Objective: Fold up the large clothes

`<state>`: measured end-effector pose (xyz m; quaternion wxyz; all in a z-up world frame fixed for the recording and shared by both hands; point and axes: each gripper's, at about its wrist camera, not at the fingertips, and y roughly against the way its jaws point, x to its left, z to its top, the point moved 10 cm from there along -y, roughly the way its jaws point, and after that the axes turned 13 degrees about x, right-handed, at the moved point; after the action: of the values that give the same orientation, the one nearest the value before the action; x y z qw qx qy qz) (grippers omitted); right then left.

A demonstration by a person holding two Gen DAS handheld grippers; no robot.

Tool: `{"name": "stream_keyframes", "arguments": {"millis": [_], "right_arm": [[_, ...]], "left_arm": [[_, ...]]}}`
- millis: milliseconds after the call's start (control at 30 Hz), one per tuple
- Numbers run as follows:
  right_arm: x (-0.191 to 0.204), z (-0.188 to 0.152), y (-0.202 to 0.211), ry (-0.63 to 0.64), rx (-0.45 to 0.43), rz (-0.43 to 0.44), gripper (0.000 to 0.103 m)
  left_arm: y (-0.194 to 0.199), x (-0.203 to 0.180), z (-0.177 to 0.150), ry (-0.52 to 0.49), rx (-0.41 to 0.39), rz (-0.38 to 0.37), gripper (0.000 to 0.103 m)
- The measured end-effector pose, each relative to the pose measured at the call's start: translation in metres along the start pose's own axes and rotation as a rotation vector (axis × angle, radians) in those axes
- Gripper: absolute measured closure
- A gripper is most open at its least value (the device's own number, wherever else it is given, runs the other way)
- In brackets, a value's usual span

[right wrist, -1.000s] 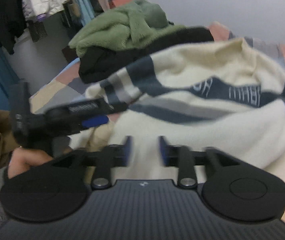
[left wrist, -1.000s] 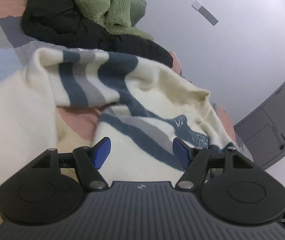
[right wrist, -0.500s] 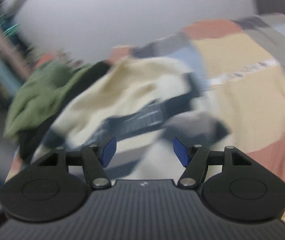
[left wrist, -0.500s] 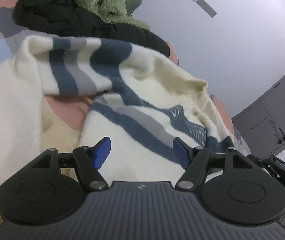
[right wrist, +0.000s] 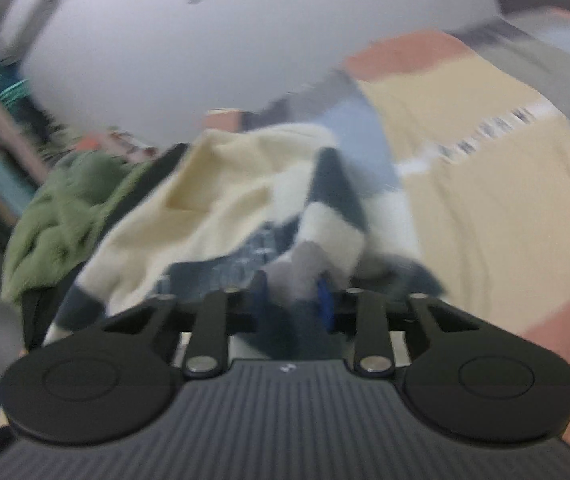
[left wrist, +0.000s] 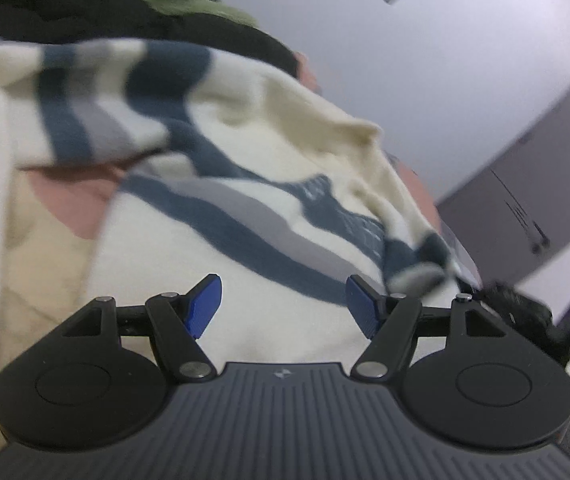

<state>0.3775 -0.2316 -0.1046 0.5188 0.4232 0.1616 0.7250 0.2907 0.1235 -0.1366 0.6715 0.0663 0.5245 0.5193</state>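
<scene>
Pinching a bunched grey-and-navy end of the cream knit sweater with navy and grey stripes (right wrist: 221, 204) low in the centre of the right wrist view, the right gripper (right wrist: 291, 296) has just been closing its jaws onto that fabric, while the left gripper (left wrist: 283, 306) hangs with its blue fingers spread and nothing between them above the sweater's cream body in the lower middle of its frame. The sweater lies crumpled on the patchwork bedspread of tan, salmon and blue blocks (right wrist: 485, 208), its far edge against a fluffy olive-green garment (right wrist: 61, 208) and a black garment (left wrist: 85, 8) at upper left. The bite looks shallow, so I'd judge a quick pull could slip the knit out, or drag those neighbours along.
</scene>
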Motion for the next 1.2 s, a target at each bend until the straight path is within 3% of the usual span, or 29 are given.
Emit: {"name": "stream_keyframes", "arguments": {"millis": [167, 467, 500, 533, 567, 600, 633, 733, 1033, 1100, 1167, 1200], "right_arm": [[0.031, 0.001, -0.014, 0.087, -0.004, 0.111, 0.076], [0.023, -0.021, -0.065, 0.062, 0.138, 0.12, 0.074], [0.022, -0.02, -0.063, 0.057, 0.14, 0.125, 0.072], [0.022, -0.019, -0.059, 0.049, 0.144, 0.128, 0.062], [0.021, -0.017, -0.055, 0.038, 0.145, 0.136, 0.056], [0.021, -0.016, -0.052, 0.028, 0.143, 0.148, 0.041], [0.021, -0.015, -0.047, 0.019, 0.142, 0.164, 0.033], [0.019, -0.014, -0.032, 0.0, 0.132, 0.18, 0.032], [-0.011, -0.023, -0.008, -0.027, 0.124, -0.007, 0.032], [-0.016, -0.023, -0.004, -0.049, 0.114, 0.005, 0.032], [-0.02, -0.023, -0.004, -0.077, 0.105, 0.028, 0.032], [-0.021, -0.022, -0.004, -0.088, 0.102, 0.039, 0.032]], "left_arm": [[-0.013, -0.036, -0.015, -0.13, 0.037, -0.076, 0.03], [-0.039, -0.088, -0.056, -0.386, 0.108, -0.135, 0.03], [-0.042, -0.092, -0.059, -0.408, 0.113, -0.137, 0.03], [-0.045, -0.094, -0.062, -0.431, 0.121, -0.135, 0.03], [-0.049, -0.097, -0.066, -0.45, 0.129, -0.127, 0.03], [-0.051, -0.098, -0.07, -0.464, 0.136, -0.119, 0.03], [-0.056, -0.099, -0.074, -0.483, 0.145, -0.101, 0.03], [-0.066, -0.1, -0.086, -0.535, 0.162, -0.042, 0.03], [-0.09, -0.094, -0.109, -0.662, 0.202, 0.115, 0.031], [-0.094, -0.094, -0.11, -0.686, 0.195, 0.153, 0.04], [-0.094, -0.088, -0.107, -0.684, 0.182, 0.205, 0.064], [-0.094, -0.086, -0.101, -0.67, 0.175, 0.218, 0.081]]}}
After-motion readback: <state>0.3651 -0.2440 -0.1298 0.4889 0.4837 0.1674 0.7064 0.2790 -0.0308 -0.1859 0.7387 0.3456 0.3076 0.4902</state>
